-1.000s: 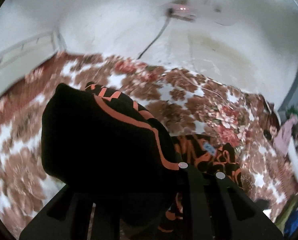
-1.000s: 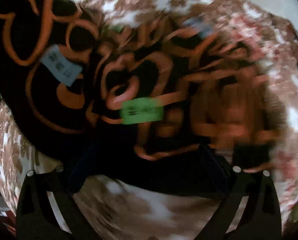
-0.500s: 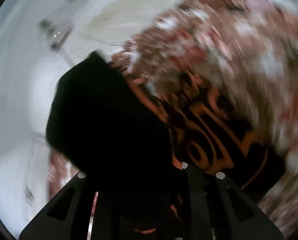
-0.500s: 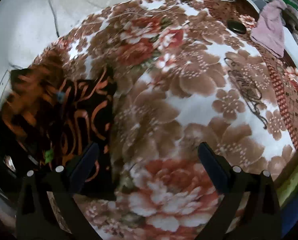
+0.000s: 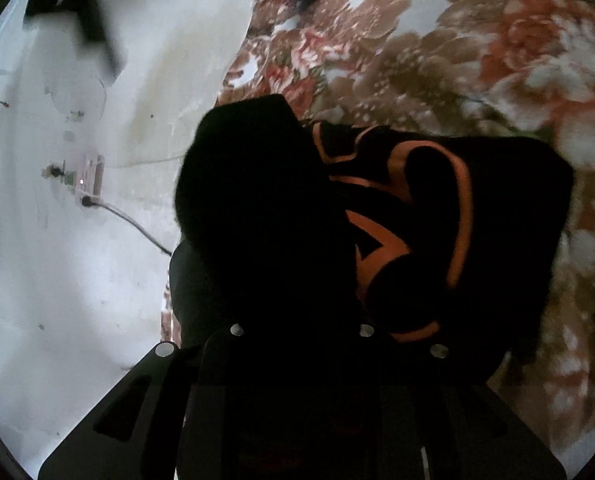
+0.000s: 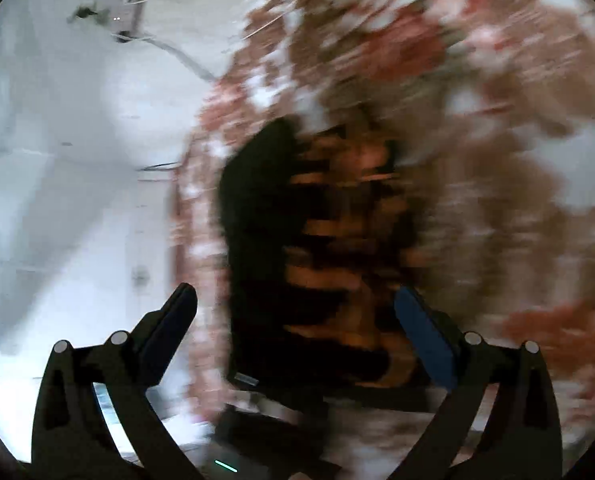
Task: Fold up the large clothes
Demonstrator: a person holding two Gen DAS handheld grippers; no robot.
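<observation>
The left claw is pressed together on a bunched fold of the black garment with orange markings; the cloth rises over and ahead of its 2 fingers and hides their tips. The rest of the garment hangs and spreads to the right of that claw, over a floral blanket. To the claw's left stands a white wall with a socket and a cable running from it.

The right claw is spread wide and holds nothing. The garment, blurred in this view, lies ahead between its 2 fingers on the blanket. The wall is to its left.
</observation>
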